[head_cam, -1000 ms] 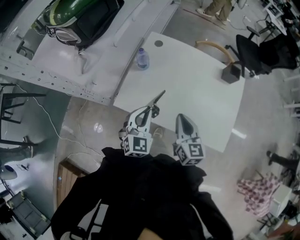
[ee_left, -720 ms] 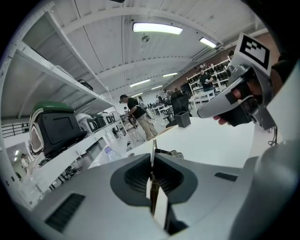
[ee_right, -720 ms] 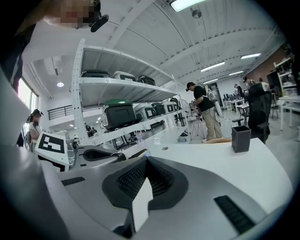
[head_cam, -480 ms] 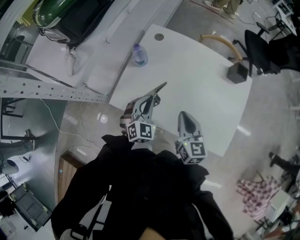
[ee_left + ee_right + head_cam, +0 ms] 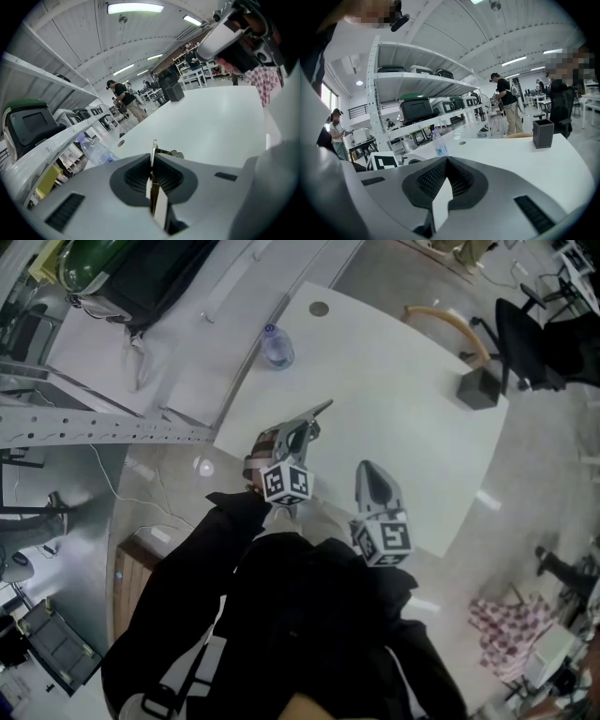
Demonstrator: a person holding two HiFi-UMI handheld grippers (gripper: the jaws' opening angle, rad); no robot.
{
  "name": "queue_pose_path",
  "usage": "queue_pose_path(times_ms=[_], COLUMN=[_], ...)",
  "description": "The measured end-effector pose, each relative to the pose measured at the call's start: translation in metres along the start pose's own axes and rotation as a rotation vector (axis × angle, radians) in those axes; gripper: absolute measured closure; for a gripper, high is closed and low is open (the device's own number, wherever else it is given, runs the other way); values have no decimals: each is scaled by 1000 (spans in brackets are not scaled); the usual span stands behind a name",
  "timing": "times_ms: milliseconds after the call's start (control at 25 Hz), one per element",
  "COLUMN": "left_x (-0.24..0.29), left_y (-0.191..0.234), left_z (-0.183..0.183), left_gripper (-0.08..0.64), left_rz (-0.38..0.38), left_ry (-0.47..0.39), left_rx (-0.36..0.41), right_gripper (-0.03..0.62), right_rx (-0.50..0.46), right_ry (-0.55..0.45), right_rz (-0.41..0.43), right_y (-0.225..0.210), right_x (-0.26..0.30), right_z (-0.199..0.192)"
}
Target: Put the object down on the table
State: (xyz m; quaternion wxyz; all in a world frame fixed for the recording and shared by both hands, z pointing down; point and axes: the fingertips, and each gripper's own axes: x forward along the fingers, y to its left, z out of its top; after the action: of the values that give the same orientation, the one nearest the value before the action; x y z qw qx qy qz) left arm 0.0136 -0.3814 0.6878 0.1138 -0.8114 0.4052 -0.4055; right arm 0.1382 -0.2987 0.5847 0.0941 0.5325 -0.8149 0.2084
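Note:
My left gripper (image 5: 302, 433) is shut on a thin flat metal piece (image 5: 318, 412) that sticks out past its tips, above the near left edge of the white table (image 5: 403, 418). In the left gripper view the metal piece (image 5: 154, 146) stands edge-on between the closed jaws of that gripper (image 5: 152, 161), with a small ring-like part (image 5: 172, 153) beside it. To its right, my right gripper (image 5: 372, 482) hangs over the table's near edge, shut with nothing in it. In the right gripper view, the right gripper (image 5: 446, 163) shows its jaws pressed together and empty.
A clear water bottle (image 5: 276, 346) stands at the table's left edge, near a round cable hole (image 5: 319, 308). A black square pen holder (image 5: 478, 388) sits at the far right, a wooden chair back (image 5: 439, 319) behind it. A shelf with a green-black case (image 5: 131, 268) runs along the left.
My left gripper has moved forward toward the table with the metal piece still in it. The right gripper has stayed nearly where it was.

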Motion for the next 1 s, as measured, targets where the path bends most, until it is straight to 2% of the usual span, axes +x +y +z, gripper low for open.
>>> queue_pose_path(times_ms=[400,880,1000], left_x=[32,41,42], left_y=[-20,-37,-43], left_z=[-27,-29,-31], left_gripper=[546,529,512], left_rz=[-44,-101,-121], left_ry=[80,98,103], left_rx=[60,142,137], right_gripper=[591,591,591], right_rx=[3,4,1], right_ry=[12,15,10], right_rz=[-5,-21,-20], right_y=[-8,-10,-9], right_x=[3,2,0], right_z=[-6,-3,-2])
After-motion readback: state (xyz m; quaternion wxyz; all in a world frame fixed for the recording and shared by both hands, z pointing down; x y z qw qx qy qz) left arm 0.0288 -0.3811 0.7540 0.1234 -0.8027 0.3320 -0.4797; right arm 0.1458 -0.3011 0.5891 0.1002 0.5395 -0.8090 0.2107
